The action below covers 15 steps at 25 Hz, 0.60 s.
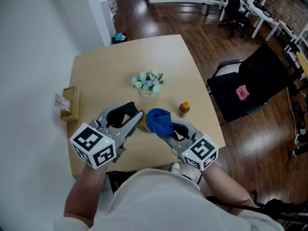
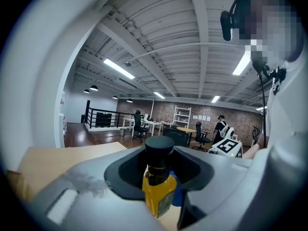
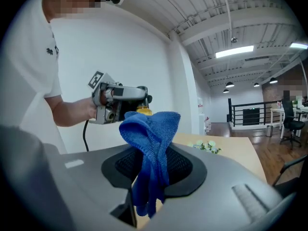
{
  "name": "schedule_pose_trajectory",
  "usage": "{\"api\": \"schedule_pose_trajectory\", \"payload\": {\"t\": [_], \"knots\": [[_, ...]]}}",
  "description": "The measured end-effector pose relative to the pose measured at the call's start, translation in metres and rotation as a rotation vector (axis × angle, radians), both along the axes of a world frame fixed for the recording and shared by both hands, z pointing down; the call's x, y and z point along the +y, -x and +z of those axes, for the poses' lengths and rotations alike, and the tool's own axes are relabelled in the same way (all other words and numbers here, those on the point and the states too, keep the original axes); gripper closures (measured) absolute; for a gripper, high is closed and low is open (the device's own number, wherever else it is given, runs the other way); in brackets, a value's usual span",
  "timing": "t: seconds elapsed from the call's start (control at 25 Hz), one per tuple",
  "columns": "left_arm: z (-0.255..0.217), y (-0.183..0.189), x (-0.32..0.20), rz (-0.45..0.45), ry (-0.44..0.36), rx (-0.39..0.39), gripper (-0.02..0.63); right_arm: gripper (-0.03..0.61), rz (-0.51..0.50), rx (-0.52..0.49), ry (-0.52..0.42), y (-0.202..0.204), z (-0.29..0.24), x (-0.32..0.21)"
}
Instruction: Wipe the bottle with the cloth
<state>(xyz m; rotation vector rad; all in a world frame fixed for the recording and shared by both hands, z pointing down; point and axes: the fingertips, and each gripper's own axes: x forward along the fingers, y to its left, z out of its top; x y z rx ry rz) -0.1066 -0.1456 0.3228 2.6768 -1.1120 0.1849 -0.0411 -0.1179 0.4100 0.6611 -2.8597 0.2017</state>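
Observation:
My left gripper [image 1: 139, 121] is shut on a small yellow bottle [image 2: 157, 189] with a black cap, held above the table. Only a sliver of the yellow bottle [image 1: 143, 124] shows in the head view. My right gripper [image 1: 167, 130] is shut on a blue cloth [image 1: 159, 120], which bunches up right beside the bottle and seems to touch it. In the right gripper view the cloth [image 3: 151, 148] stands up between the jaws, with the left gripper [image 3: 126, 102] and a bit of the yellow bottle [image 3: 143, 111] just behind it. A bit of the blue cloth [image 2: 177, 196] shows behind the bottle.
On the light wooden table [image 1: 96, 76] stand a small pot of pale flowers [image 1: 149, 83], a small orange-capped bottle [image 1: 183, 109] and a wooden box [image 1: 70, 105] at the left edge. A black chair [image 1: 255, 83] stands on the right.

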Motion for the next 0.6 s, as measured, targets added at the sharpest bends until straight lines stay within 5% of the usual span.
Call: {"api": "schedule_pose_trajectory", "payload": {"t": [0.36, 0.6], "knots": [[-0.021, 0.002, -0.005, 0.016, -0.011, 0.042, 0.451, 0.453, 0.093, 0.128, 0.057, -0.019, 0.053, 0.003], [-0.021, 0.003, -0.015, 0.004, -0.015, 0.033, 0.451, 0.454, 0.074, 0.072, -0.08, -0.012, -0.013, 0.02]]}}
